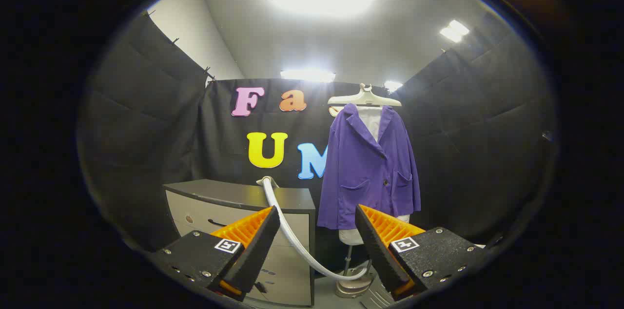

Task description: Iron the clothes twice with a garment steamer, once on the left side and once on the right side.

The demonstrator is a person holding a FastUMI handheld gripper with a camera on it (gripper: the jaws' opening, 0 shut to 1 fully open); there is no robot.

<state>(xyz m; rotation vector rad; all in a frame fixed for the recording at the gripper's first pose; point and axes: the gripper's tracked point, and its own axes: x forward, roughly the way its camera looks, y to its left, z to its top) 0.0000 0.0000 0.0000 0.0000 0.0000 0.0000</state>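
Item 1, cabinet [204, 211]: low grey drawer unit with a dark top, beyond the left finger, standing against the booth wall.

Item 2, steamer head [266, 181]: pale nozzle resting at the back right corner of the cabinet top. Likely light, rigid and smooth plastic; best taken across the neck just below the nozzle, where two fingers can close without slipping off.

Item 3, hose [292, 236]: white tube running from the steamer head down past the cabinet's right edge and curving along the floor toward the stand base [352, 285]. Judged flexible and springy; it will drag on the head when lifted, so expect some pull.

Item 4, gripper [317, 231]: fingers spread wide apart, nothing between them, well short of every item.

Item 5, purple jacket [368, 172]: hung on a pale hanger [364, 98] over a white dress form, just right of the cabinet, beyond the gap between the fingers. Soft, limp cloth with two front pockets; it will sway under contact.

Status: steamer not yet picked up; both ironing passes judged outstanding
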